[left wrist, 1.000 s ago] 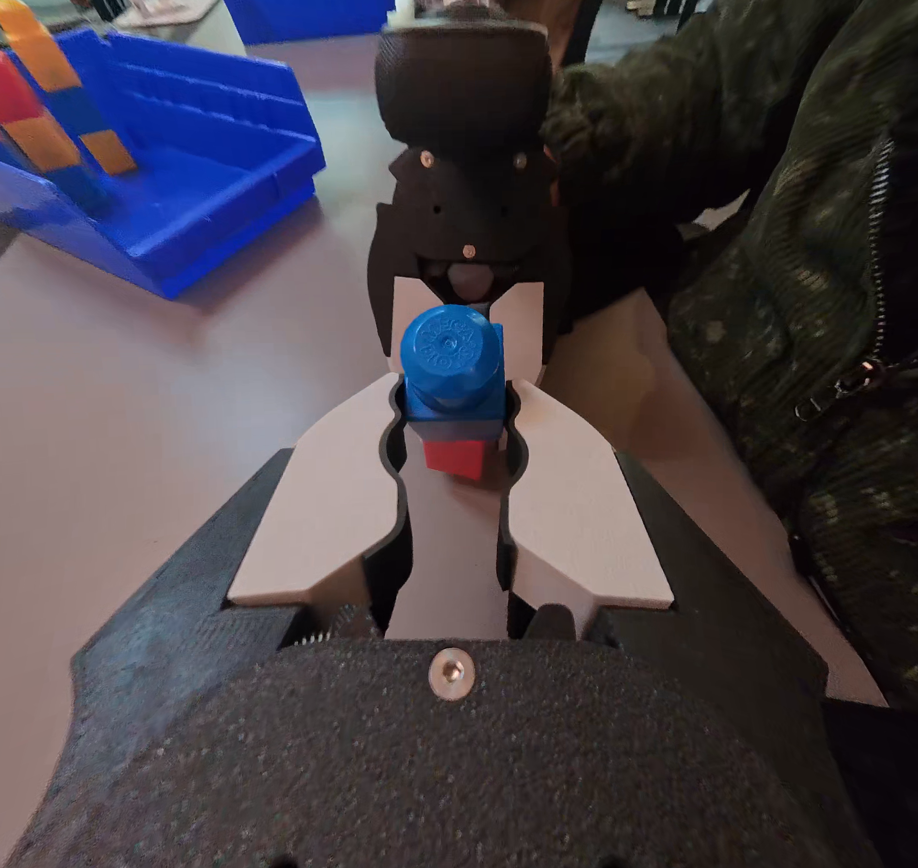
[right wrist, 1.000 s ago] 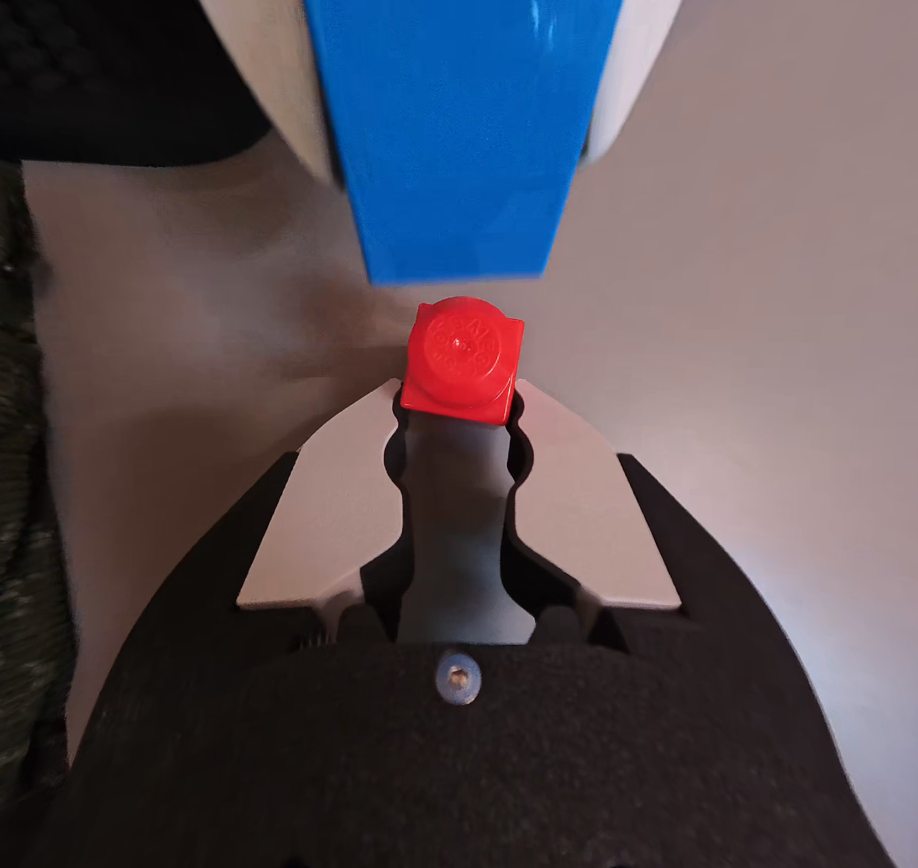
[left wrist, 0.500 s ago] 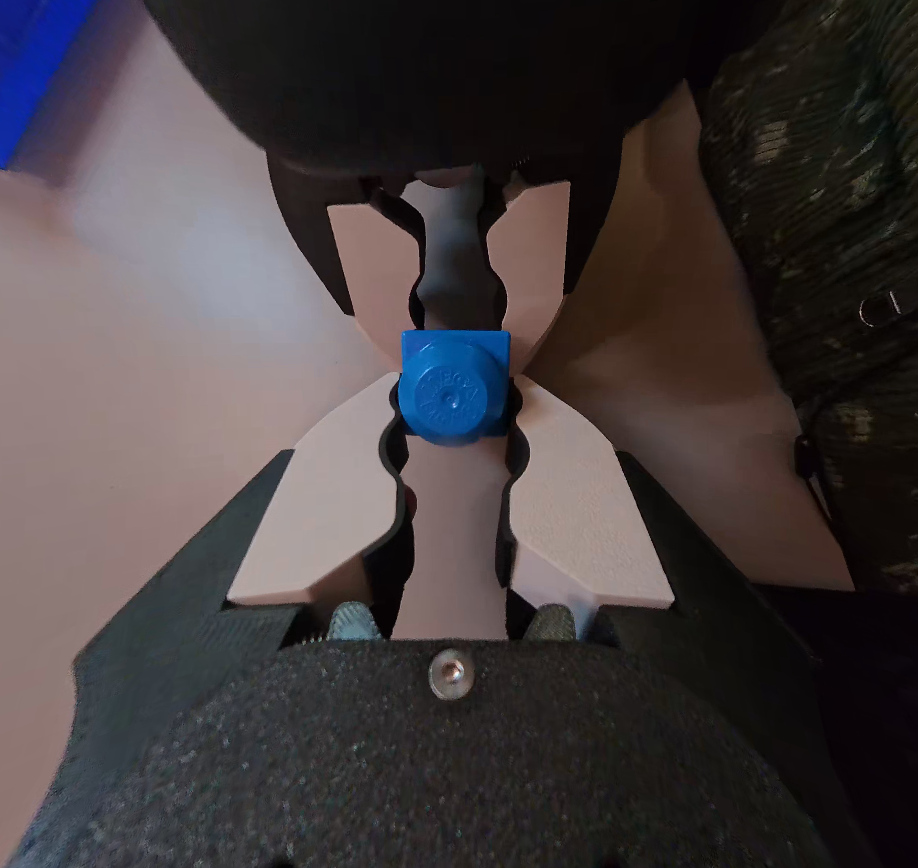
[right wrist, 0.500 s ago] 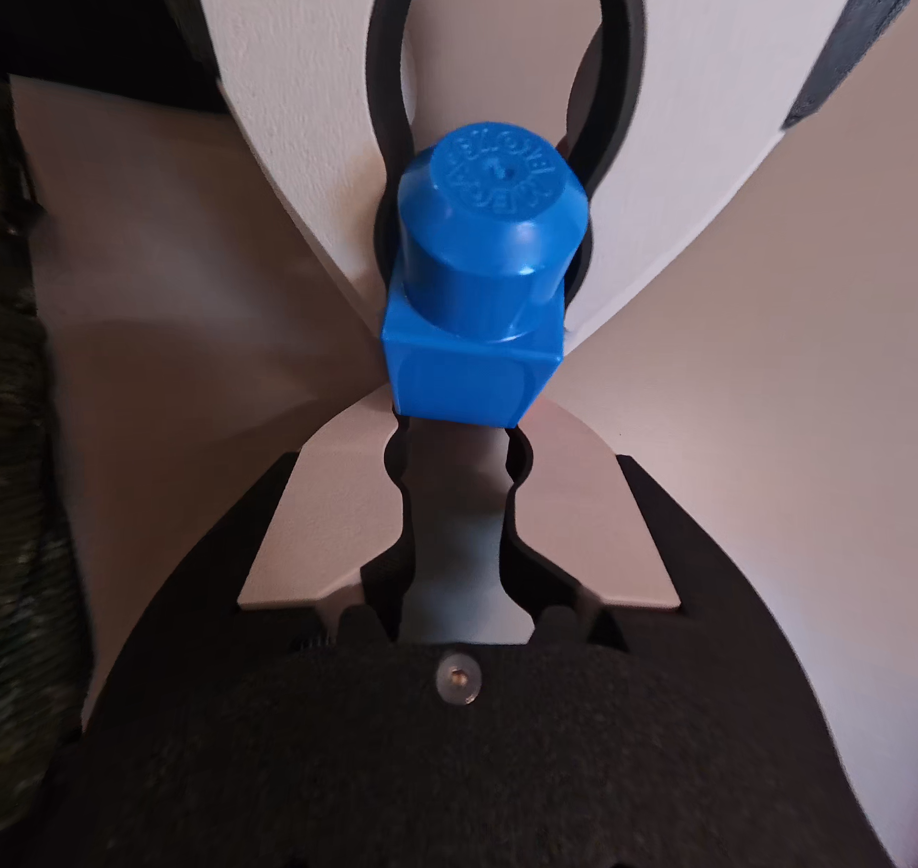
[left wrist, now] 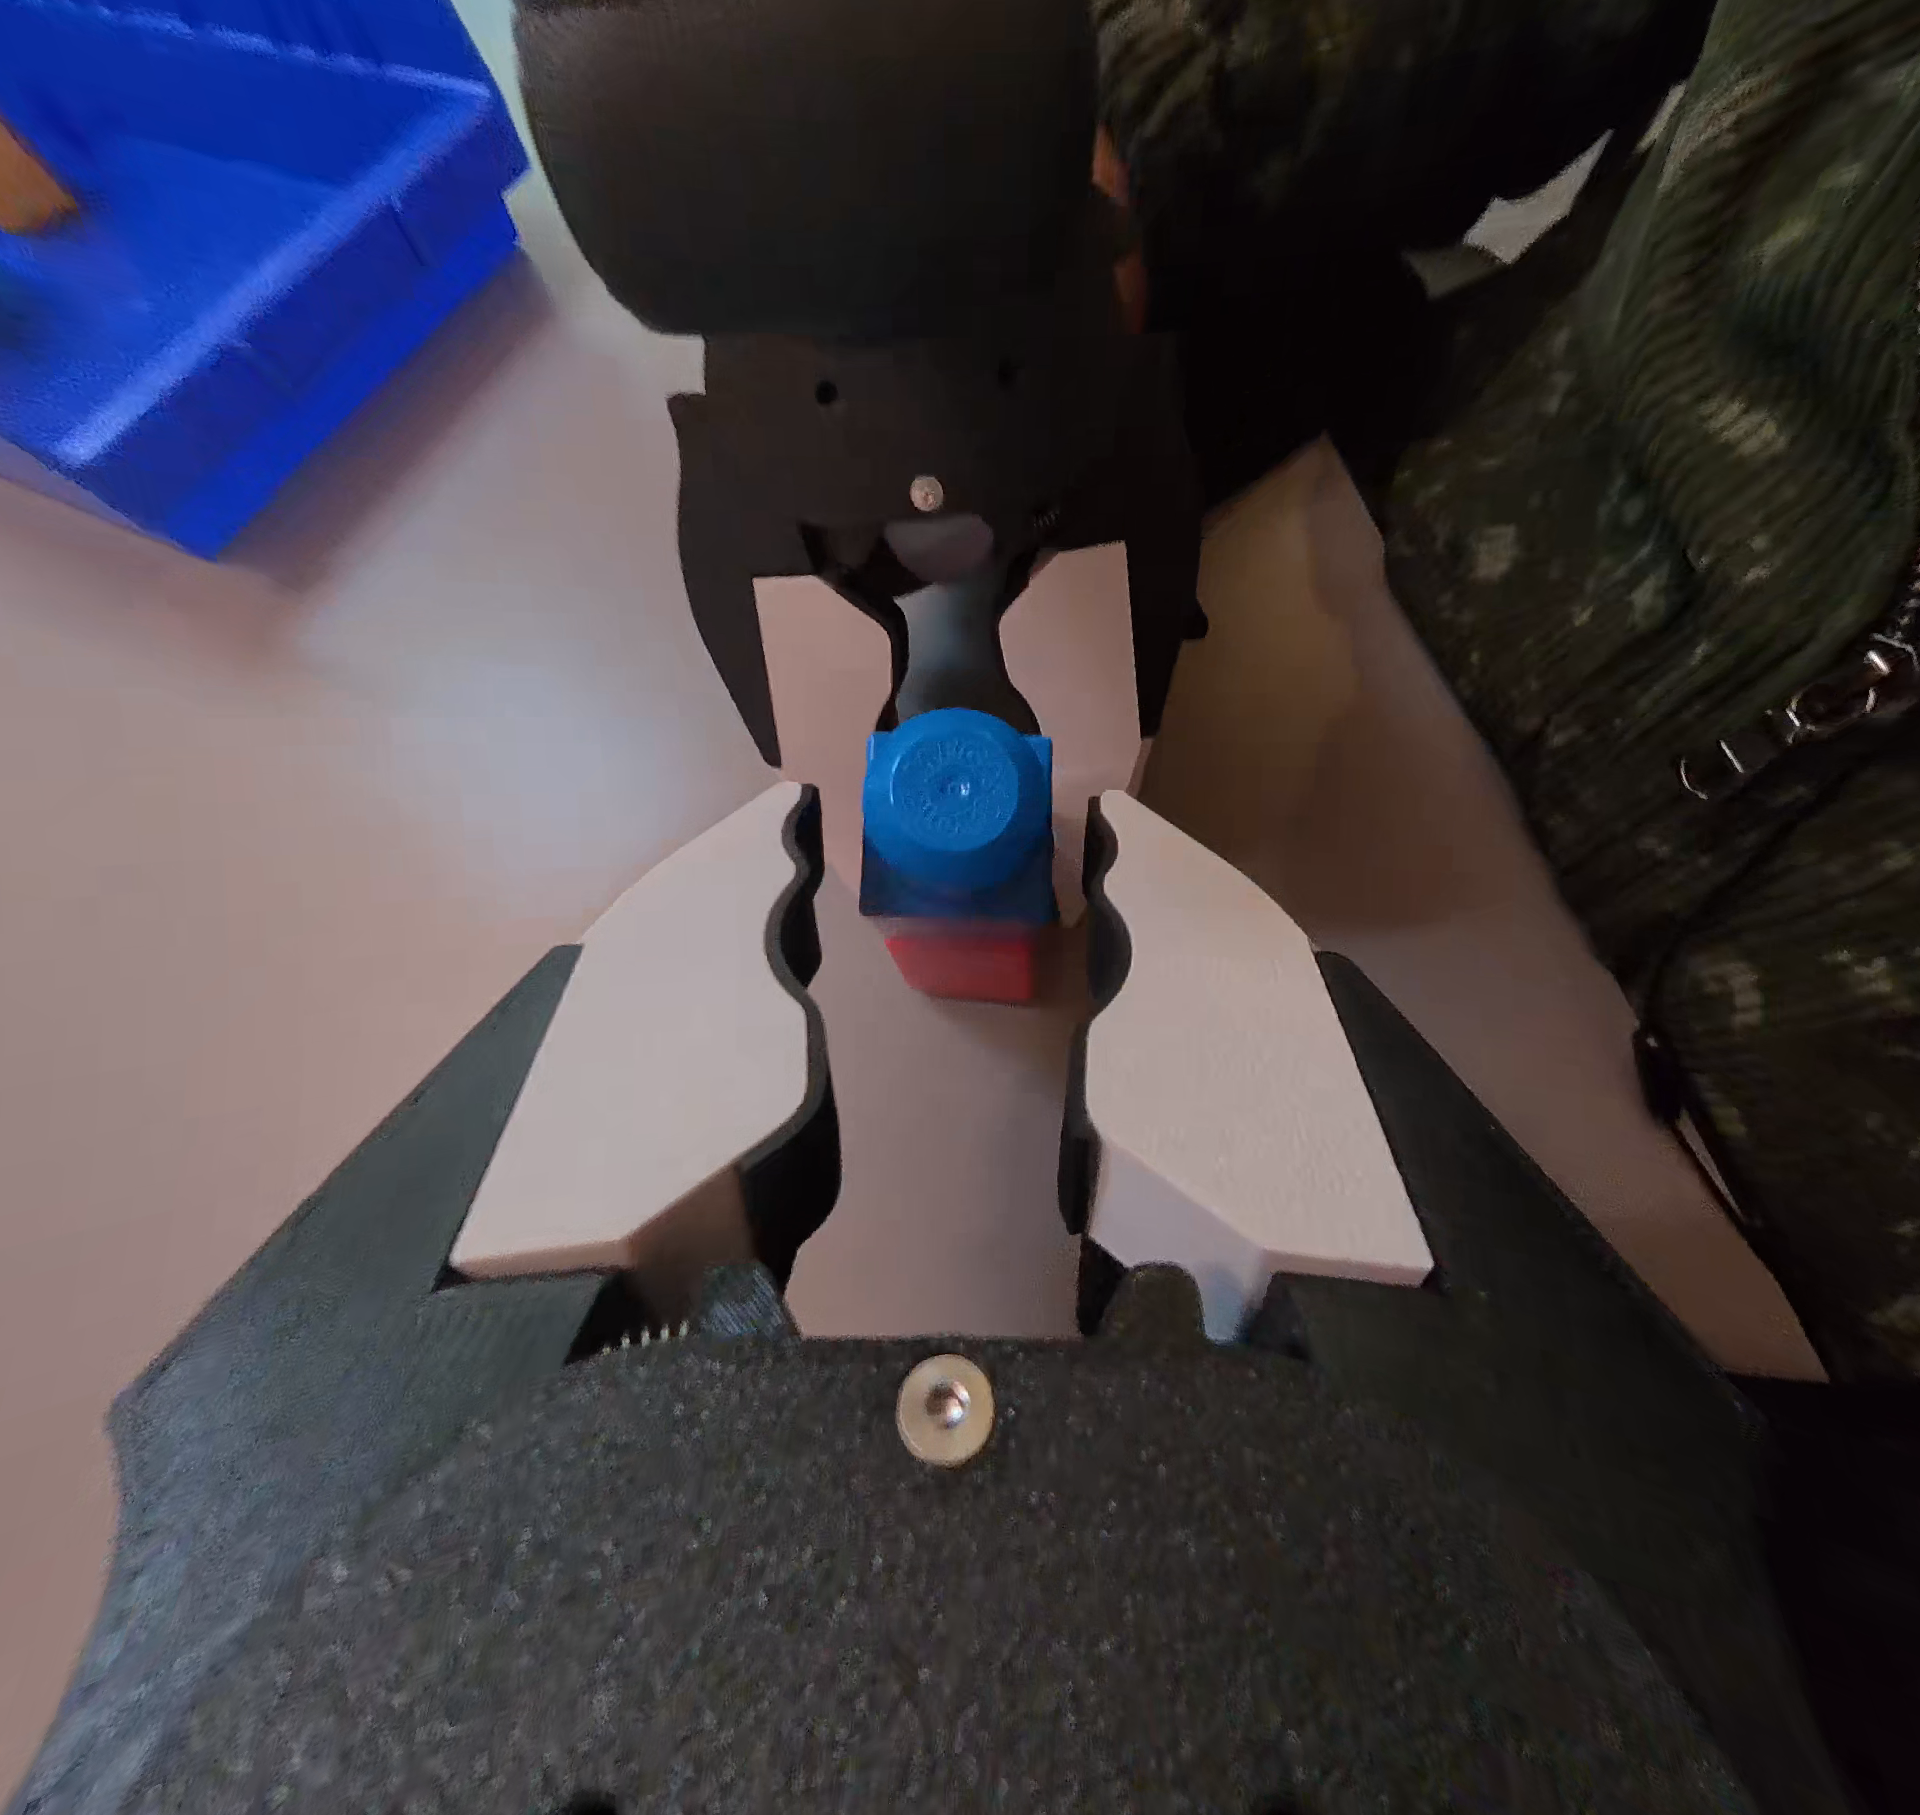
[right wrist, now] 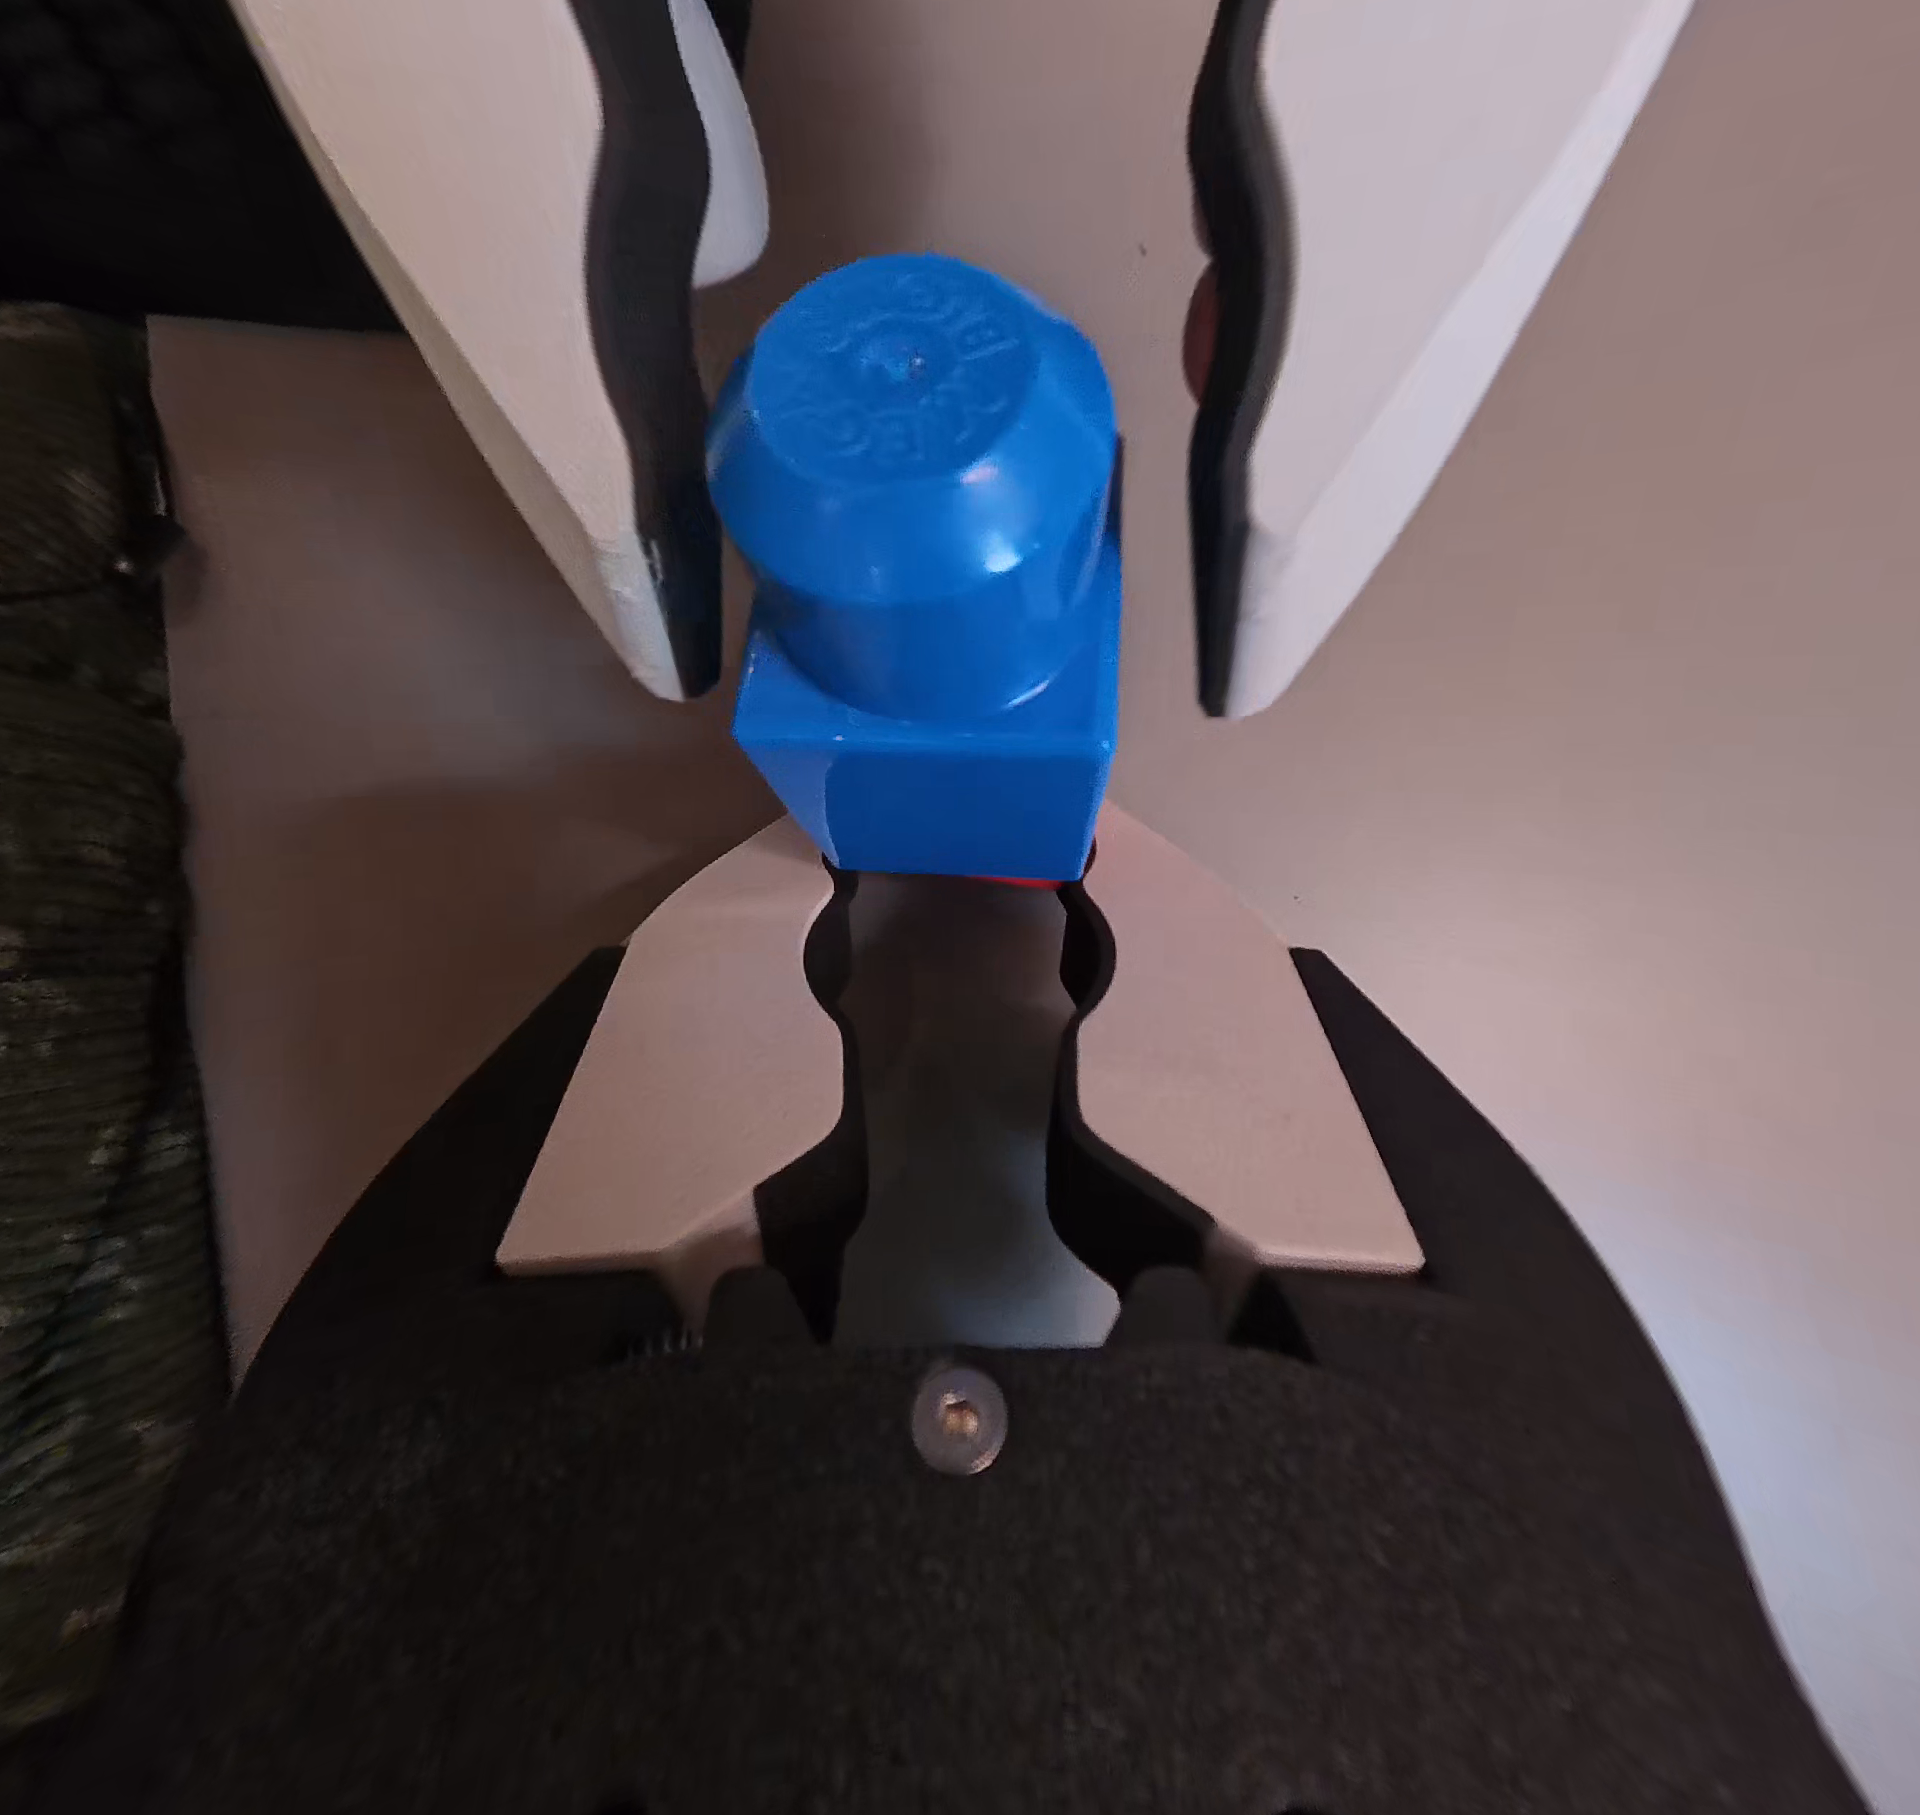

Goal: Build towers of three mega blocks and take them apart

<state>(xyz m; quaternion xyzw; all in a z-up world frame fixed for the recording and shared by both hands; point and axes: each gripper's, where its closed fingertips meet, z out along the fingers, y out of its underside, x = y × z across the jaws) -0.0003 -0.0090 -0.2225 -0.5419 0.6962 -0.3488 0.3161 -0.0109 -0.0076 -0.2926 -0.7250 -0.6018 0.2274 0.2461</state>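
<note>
Blue block [left wrist: 956, 830] sits atop red block [left wrist: 971, 965] – right gripper [left wrist: 961, 778] clamps the red, left gripper [left wrist: 951, 892] gapes empty; light, rigid, slick plastic – best pinched on flat sides.

One blue block [left wrist: 956, 830], one red block [left wrist: 966, 965], one blue bin [left wrist: 260, 207].

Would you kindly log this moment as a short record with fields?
stack: blue block seated on red block, two high
left gripper: jaws open, either side of the blue block, gaps visible
right gripper: jaws shut on the red block, mostly hidden under the blue one
surface: table
background: blue bin, upper left in the left wrist view
</note>
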